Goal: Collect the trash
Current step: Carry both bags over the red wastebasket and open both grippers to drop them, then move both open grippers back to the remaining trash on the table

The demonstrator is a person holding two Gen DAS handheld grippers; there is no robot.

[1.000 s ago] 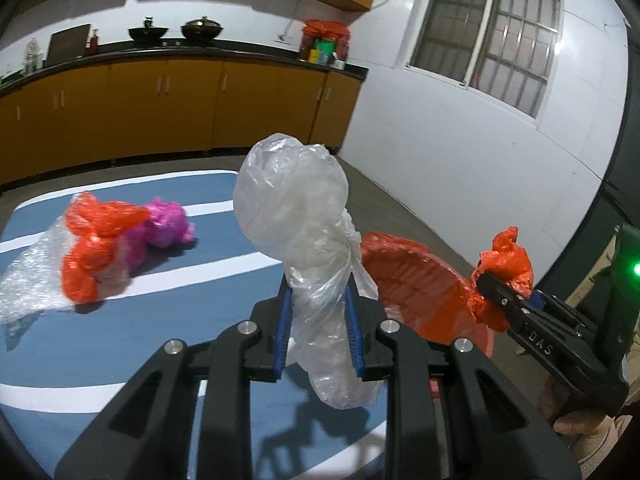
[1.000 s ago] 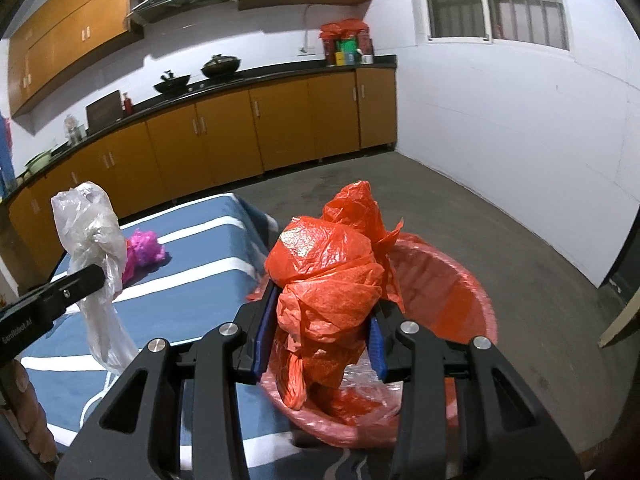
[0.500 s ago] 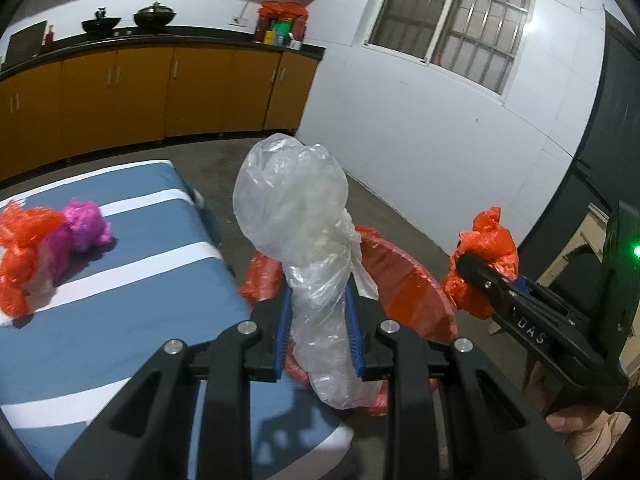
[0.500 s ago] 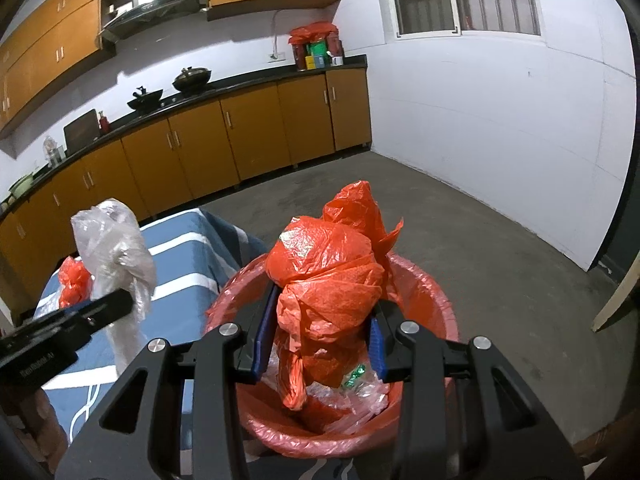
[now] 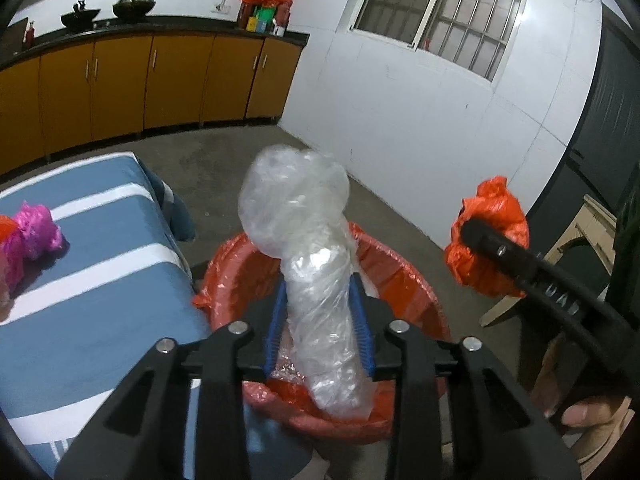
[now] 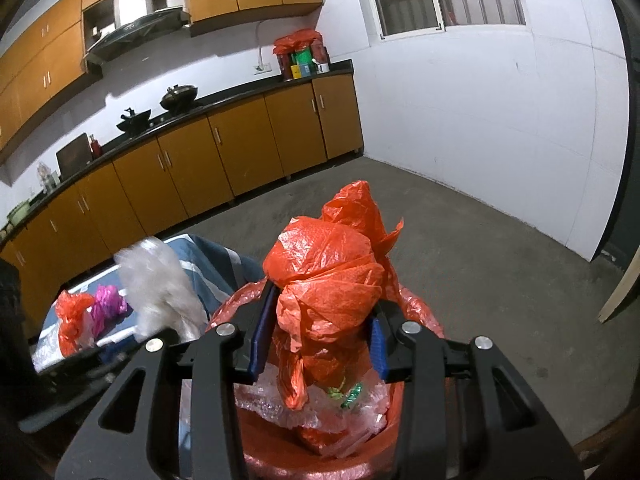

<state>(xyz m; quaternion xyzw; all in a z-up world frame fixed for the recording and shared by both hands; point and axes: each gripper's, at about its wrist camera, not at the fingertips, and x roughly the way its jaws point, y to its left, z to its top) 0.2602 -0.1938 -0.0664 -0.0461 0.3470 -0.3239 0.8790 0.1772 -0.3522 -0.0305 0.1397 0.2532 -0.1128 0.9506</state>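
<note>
My left gripper (image 5: 320,320) is shut on a crumpled clear plastic bag (image 5: 304,232) and holds it above the red-lined trash bin (image 5: 404,280). My right gripper (image 6: 318,336) is shut on a crumpled red plastic bag (image 6: 328,276) and holds it over the same bin (image 6: 416,304), which has clear wrap and a green scrap inside. The red bag also shows in the left wrist view (image 5: 492,236), to the right of the bin. The clear bag shows blurred in the right wrist view (image 6: 160,284).
A blue table with white stripes (image 5: 88,280) stands left of the bin, with a pink bag (image 5: 36,232) and a red bag (image 6: 70,316) on it. Orange cabinets (image 6: 240,148) line the far wall. A wooden piece (image 5: 588,232) leans at right.
Both grippers have swung right, away from the table and over the bin, each still holding its bag. The bin now lies directly beneath them.
</note>
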